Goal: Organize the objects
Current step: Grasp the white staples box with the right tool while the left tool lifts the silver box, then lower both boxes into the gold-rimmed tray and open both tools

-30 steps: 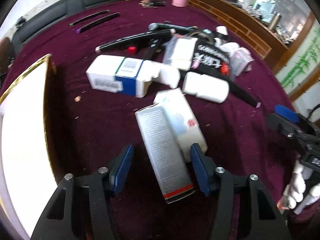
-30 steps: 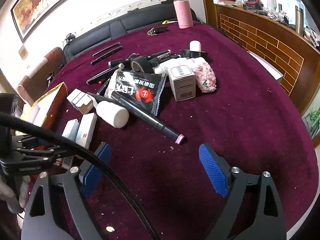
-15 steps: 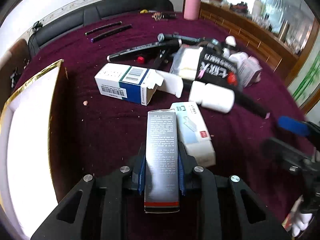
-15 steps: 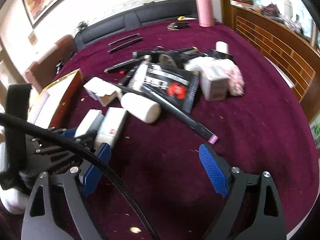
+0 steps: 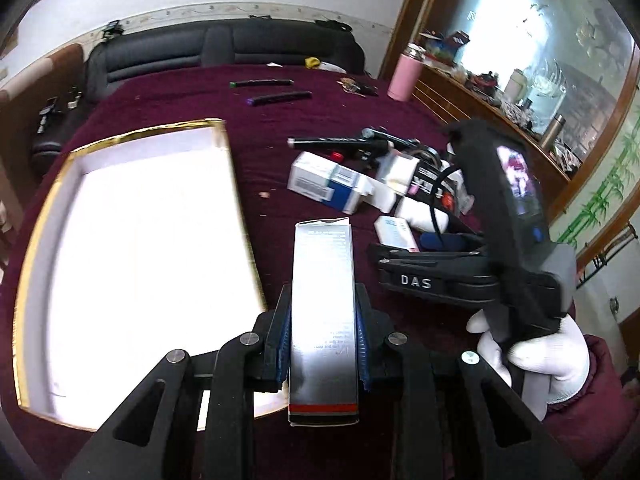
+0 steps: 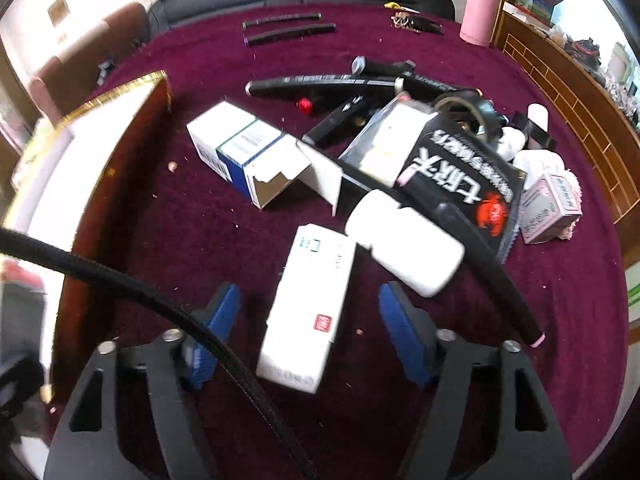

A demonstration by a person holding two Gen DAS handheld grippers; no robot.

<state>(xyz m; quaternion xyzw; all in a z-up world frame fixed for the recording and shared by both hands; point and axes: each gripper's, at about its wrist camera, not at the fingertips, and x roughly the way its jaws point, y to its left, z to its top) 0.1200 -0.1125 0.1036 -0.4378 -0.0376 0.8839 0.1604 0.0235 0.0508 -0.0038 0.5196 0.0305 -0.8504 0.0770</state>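
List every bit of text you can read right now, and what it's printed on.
"DAS": white letters on the right gripper, seen from the left wrist.
Large white Chinese characters on the black pouch: too blurred to read.
Fine print on the grey box held in the left gripper: too small.
Barcode and label on the blue-white carton: unreadable.
Print on the white box and pink box: blurred.

The right gripper (image 6: pixel 310 316) is closing around a long white carton (image 6: pixel 308 312) lying on the maroon tablecloth (image 6: pixel 420 400), its blue pads (image 6: pixel 404 332) not yet touching it. A white bottle (image 6: pixel 404 248) lies just right, an open blue-and-white box (image 6: pixel 248 156) farther off, a gold-rimmed tray (image 6: pixel 120 92) at left.
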